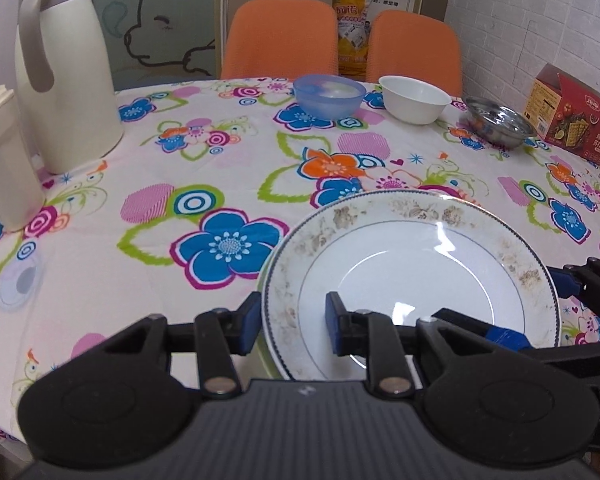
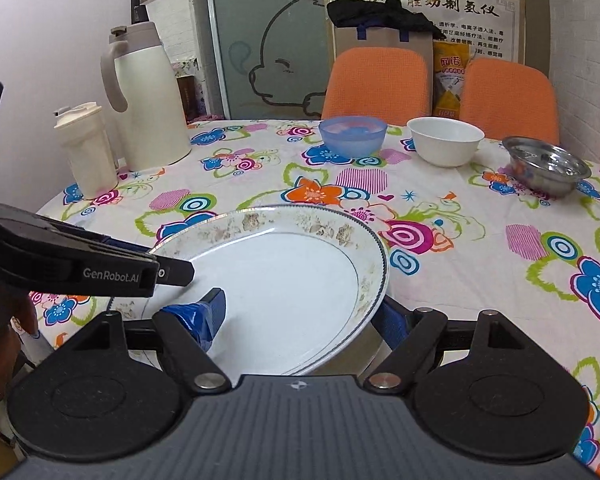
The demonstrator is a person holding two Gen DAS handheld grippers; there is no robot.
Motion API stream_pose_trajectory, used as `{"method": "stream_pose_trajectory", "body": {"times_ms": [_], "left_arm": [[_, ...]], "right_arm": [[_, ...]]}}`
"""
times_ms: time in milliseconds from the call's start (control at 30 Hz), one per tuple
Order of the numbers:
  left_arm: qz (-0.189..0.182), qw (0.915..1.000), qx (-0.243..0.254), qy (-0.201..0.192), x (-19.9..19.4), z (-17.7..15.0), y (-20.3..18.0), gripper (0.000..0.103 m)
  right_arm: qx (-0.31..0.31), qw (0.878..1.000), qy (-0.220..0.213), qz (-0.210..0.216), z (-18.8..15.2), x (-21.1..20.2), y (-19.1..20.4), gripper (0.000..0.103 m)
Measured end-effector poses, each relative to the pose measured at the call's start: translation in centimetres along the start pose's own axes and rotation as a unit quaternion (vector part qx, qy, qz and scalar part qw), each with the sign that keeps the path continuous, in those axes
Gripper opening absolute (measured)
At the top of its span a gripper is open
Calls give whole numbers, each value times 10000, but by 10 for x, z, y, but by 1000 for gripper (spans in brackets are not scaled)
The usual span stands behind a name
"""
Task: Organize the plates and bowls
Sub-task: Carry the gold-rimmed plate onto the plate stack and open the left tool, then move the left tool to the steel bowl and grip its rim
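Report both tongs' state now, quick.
Left tongs: open, straddling the left rim of the plate, not clamped.
Right tongs: open, straddling the plate's right rim.

- Your left gripper (image 1: pixel 292 322) straddles the left rim of the floral plate (image 1: pixel 410 280) at lower centre, fingers (image 1: pixel 334 320) not visibly pinching it.
- The right gripper (image 1: pixel 540 312) reaches in at lower right, one finger over the plate.
- Along the top of the tabletop (image 1: pixel 140 288): blue bowl (image 1: pixel 329 95), white bowl (image 1: pixel 415 98), steel bowl (image 1: pixel 499 121).
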State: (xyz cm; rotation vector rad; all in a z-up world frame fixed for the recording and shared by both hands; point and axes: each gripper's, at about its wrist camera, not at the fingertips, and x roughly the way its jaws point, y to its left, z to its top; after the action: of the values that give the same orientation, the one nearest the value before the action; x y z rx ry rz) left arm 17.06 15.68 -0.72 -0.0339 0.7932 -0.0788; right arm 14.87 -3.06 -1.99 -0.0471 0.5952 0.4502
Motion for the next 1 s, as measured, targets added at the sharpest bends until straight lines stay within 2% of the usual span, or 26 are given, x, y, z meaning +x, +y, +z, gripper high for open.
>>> {"method": "stream_pose_trajectory", "body": {"times_ms": [33,67,267,367,433,567,833,933,1000], "left_arm": [[7,10000,0,-54,-2,0,0,39],[15,9999,-1,-153,-5,2,0,44],[22,9995,-46,-316,-12,10,0,48],[34,9996,-69,-277,-9,11,0,48],[-12,9996,-104,-257,-8,11,0,48],[-100,9995,-181,-217,-7,13,0,48],[-335,9994,-78,-104,-1,23,-16,54],[-498,9987,-93,-15,7,32,-25,56],[-606,9981,-119,55,15,42,-34,56]], "right_arm": [[12,10000,-35,-26,1,-1,0,66],[-6,10000,-44,-56,1,-1,0,67],[-200,9996,28,-205,0,-2,2,67],[-424,9981,325,-319,-4,2,2,66],[-514,9981,135,-316,-5,-6,3,66],[-116,9998,-32,-138,1,-13,-10,66],[731,9972,46,-127,3,-14,-66,66],[1015,9942,-86,-334,14,-20,-103,66],[1125,9916,-152,-615,26,-22,-131,66]]}}
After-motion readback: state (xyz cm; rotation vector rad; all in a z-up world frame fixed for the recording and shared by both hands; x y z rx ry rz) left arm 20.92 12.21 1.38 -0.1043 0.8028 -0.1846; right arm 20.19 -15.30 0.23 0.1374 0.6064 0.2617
